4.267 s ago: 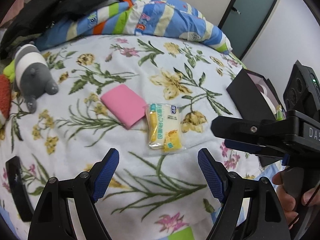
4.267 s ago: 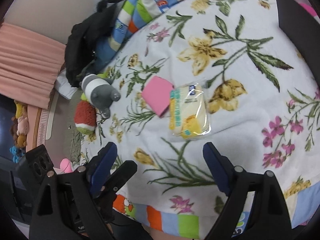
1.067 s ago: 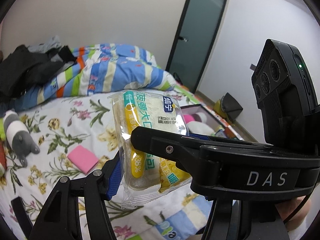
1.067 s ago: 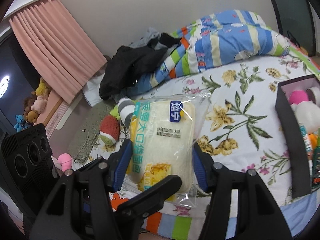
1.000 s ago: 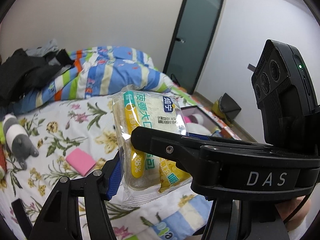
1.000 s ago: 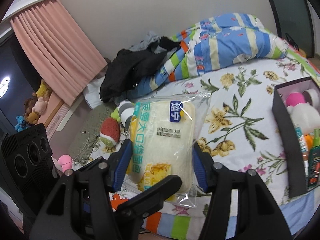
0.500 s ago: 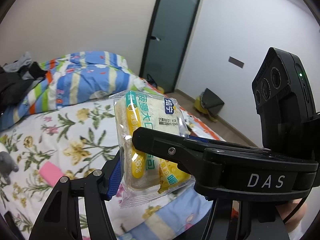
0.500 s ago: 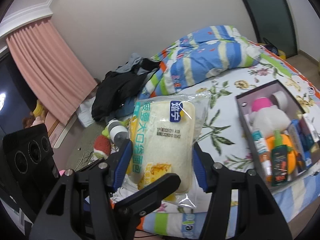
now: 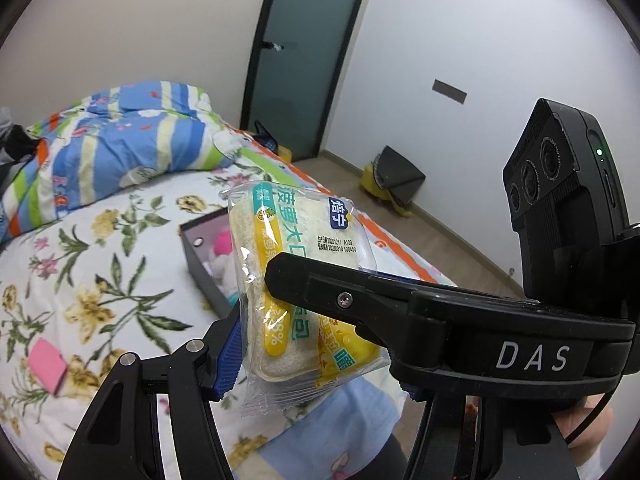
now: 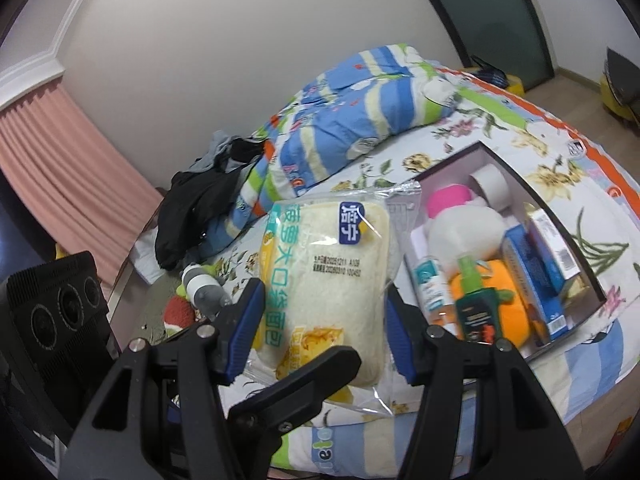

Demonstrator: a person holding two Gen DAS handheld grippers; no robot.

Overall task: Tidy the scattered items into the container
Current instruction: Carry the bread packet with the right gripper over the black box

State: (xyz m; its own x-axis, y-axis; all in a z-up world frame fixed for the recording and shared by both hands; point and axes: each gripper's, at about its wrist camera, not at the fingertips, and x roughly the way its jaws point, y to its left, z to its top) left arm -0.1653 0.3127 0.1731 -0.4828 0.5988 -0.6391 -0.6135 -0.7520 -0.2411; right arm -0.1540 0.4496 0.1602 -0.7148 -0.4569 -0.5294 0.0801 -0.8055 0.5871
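Nearest in both wrist views is the bread packet [image 10: 326, 296], held off the bed by two tools at once. The right gripper [image 10: 320, 332] pinches it across its width, one blue pad on each long side. The left gripper [image 9: 296, 344] grips it too, as far as can be seen — its left pad presses the packet's edge, but its other finger is hidden behind the right tool, so that side of the grip is a guess.

The risk starts here. The wrapper is slick and the loaf soft, so if the two hands drift apart or twist against each other, the film could slide out of one pair of pads or tear at the seal. Squeezing harder would only crush the bread.

Just beyond the packet, to the right, the box [image 10: 506, 168] sits on the flowered bedspread [image 10: 560, 176], near the bed's edge. It already looks full — a white and pink plush toy [image 10: 460, 224], an orange plush [image 10: 508, 312], a green spray bottle [image 10: 476, 308] and blue cartons [image 10: 532, 272]. Dropped on top, the packet may perch and slide off over the rim towards the floor.

Farther left on the bedspread a pink pad [image 9: 47, 363] lies well apart from the box, not yet tidied.
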